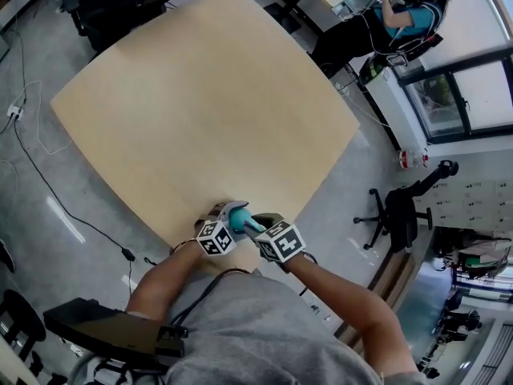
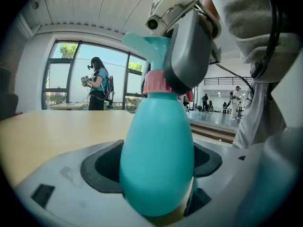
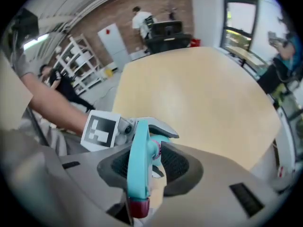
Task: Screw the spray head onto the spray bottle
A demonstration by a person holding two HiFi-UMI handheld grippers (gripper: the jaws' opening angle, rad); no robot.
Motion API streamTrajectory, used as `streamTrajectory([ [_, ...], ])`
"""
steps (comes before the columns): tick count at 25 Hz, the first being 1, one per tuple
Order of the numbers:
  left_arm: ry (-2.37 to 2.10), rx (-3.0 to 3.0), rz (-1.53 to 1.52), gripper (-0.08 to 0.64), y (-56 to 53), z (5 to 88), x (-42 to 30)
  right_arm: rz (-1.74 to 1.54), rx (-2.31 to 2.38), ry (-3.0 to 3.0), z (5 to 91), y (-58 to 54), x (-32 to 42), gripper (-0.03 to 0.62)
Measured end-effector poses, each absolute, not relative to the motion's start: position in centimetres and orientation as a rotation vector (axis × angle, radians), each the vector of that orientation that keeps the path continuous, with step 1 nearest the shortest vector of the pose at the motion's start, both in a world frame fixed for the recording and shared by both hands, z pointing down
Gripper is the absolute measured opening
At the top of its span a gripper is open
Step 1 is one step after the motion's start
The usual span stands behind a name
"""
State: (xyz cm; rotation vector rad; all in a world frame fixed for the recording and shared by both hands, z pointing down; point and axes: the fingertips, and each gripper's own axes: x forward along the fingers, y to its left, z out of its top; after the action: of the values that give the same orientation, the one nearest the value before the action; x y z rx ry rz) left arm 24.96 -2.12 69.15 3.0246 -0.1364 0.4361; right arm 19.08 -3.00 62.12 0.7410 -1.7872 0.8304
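A teal spray bottle (image 2: 156, 160) stands upright between the jaws of my left gripper (image 2: 156, 167), which is shut on its belly. A pink collar (image 2: 155, 84) rings its neck, with the teal spray head (image 2: 142, 44) sitting on top. My right gripper (image 3: 146, 167) comes down from above and is shut on the spray head (image 3: 138, 160), whose dark red nozzle tip (image 3: 137, 207) points toward the camera. In the head view both grippers meet at the bottle (image 1: 240, 217) over the near edge of the wooden table (image 1: 200, 111): left gripper (image 1: 224, 221), right gripper (image 1: 256, 226).
A black office chair (image 1: 397, 215) stands on the floor right of the table. A person (image 1: 401, 10) sits at another desk at the far right. Dark chairs (image 1: 120, 6) are beyond the table's far left corner. Cables (image 1: 32, 159) trail on the floor at the left.
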Motion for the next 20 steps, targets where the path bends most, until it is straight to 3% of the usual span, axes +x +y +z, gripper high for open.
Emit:
streamTrajectory([
  [4, -0.194, 3.016, 0.425, 0.393, -2.1, 69.0, 25.2, 0.845, 0.977, -1.808, 61.9, -2.9, 19.1, 0.133],
  [8, -0.184, 3.011, 0.421, 0.393, -2.3, 69.0, 25.2, 0.804, 0.824, -1.859, 60.7, -2.8, 18.3, 0.207],
  [13, -0.171, 3.002, 0.424, 0.393, -2.4, 69.4, 25.1, 0.580, 0.559, -2.016, 55.7, -4.0, 17.2, 0.221],
  [16, -0.151, 3.003, 0.423, 0.393, -2.4, 69.3, 25.1, 0.052, 0.076, -2.033, 52.3, -3.2, 16.4, 0.221],
  [20, -0.133, 3.001, 0.420, 0.394, -2.4, 69.1, 25.2, -0.739, -0.590, -1.531, 53.2, -2.4, 20.3, 0.219],
])
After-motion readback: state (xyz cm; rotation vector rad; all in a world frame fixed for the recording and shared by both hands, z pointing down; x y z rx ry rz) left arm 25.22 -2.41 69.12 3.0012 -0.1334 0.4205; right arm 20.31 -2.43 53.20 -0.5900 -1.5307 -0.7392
